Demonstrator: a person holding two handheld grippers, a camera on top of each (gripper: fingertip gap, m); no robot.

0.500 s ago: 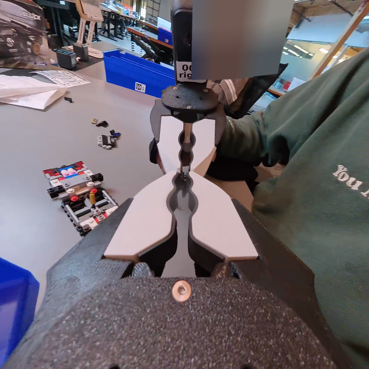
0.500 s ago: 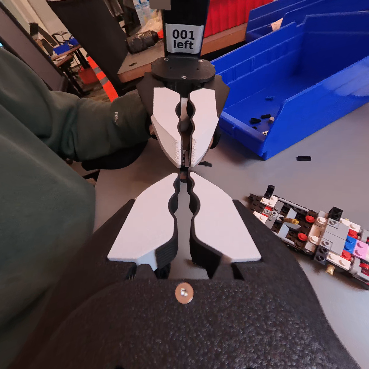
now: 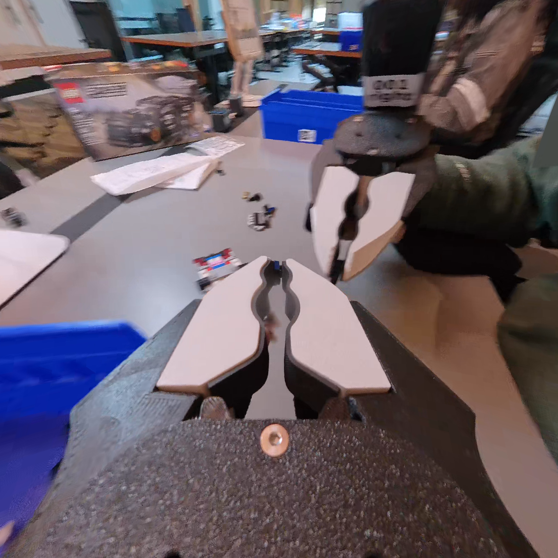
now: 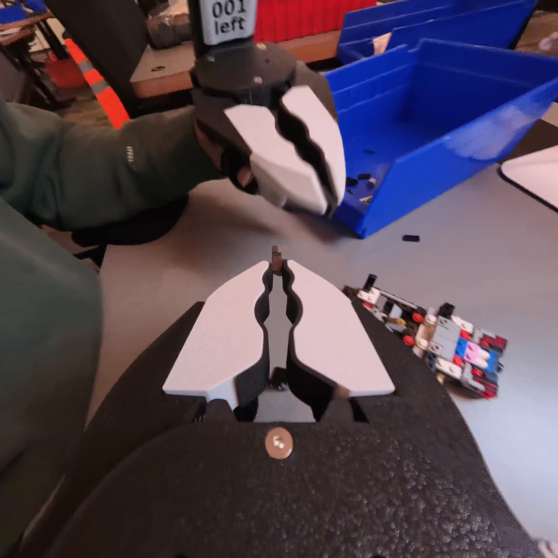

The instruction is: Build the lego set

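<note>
You're working at a grey table [image 3: 145, 256] in a big, brightly lit workshop, with long brown-topped benches [image 3: 181, 39] on dark legs behind it, a pale doorway [image 3: 317, 13] far back, and a red panel [image 4: 302, 18] past a wooden bench edge [image 4: 163, 69].

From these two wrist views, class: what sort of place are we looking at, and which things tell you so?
Probably a workshop or lab. Long workbenches recede behind the grey table, blue parts bins hold small pieces, and a half-built brick model lies near a boxed kit.
</note>
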